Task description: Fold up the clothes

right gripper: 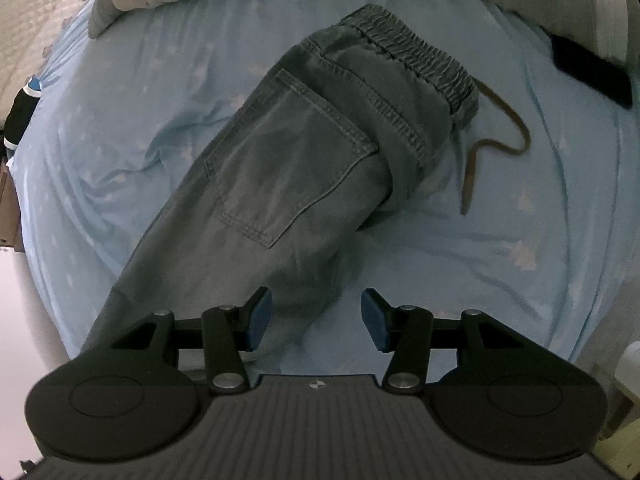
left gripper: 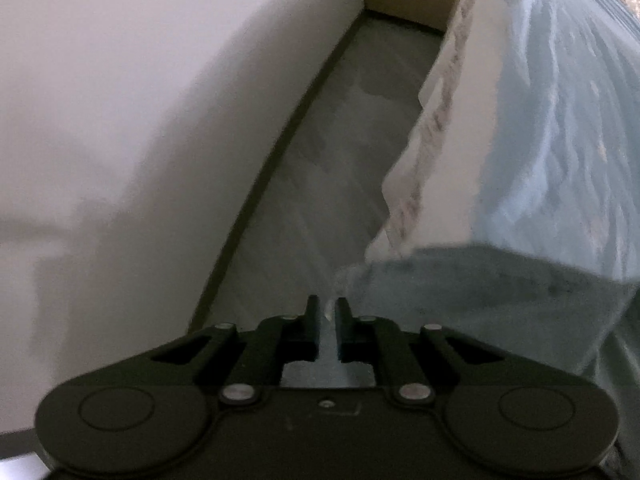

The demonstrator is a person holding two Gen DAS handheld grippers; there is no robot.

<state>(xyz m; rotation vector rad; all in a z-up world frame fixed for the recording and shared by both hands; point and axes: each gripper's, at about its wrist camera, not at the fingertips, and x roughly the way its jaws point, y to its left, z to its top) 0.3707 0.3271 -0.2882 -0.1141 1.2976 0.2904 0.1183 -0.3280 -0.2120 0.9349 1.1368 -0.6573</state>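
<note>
Two grippers | left gripper [left gripper: 328,312]: jaws narrow, pinching trouser hem off bed edge | right gripper [right gripper: 316,316]: jaws wide above trousers [right gripper: 304,152] lengthwise on bed [right gripper: 500,248], ready to fold.

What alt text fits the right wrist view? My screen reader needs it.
Grey-blue jeans lie folded lengthwise on a light blue bedsheet, elastic waistband farthest away, brown drawstring trailing beside it. The open right gripper hovers above the leg.

Your grippers are matte black — silver screws at the linkages; the right gripper [right gripper: 316,320] has blue pads [right gripper: 258,322].
</note>
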